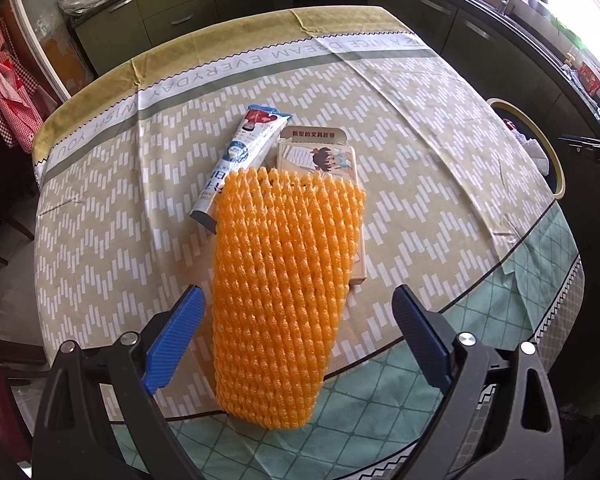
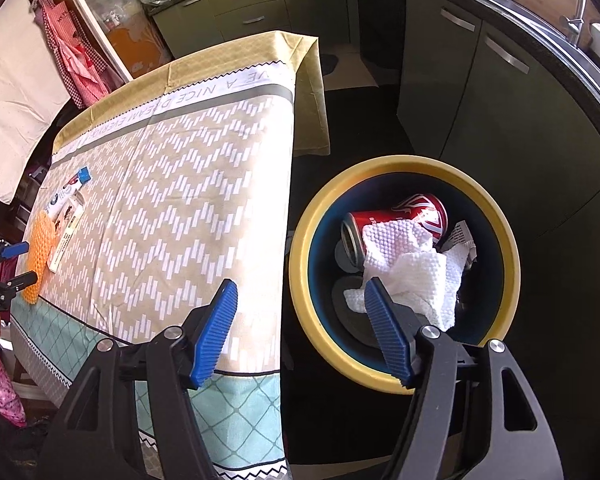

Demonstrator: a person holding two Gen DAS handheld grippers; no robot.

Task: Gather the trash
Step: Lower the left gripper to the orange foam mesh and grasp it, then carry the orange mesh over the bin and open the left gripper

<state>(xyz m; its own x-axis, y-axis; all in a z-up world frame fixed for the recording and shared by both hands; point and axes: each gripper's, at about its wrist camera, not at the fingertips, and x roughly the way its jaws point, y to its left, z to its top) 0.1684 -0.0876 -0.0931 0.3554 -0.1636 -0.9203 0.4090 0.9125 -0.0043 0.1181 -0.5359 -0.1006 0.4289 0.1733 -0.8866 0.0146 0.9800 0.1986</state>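
The left gripper (image 1: 298,340) hangs open around the orange foam net (image 1: 284,280) on the table (image 1: 420,168), seemingly ready to grab it, while the right gripper (image 2: 300,334) gapes empty above the bin (image 2: 496,216) holding trash.

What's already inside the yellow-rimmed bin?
Inside the bin: a red soda can lying on its side, white paper towel draped over it, and a crumpled scrap. Anything beneath the towel is hidden.
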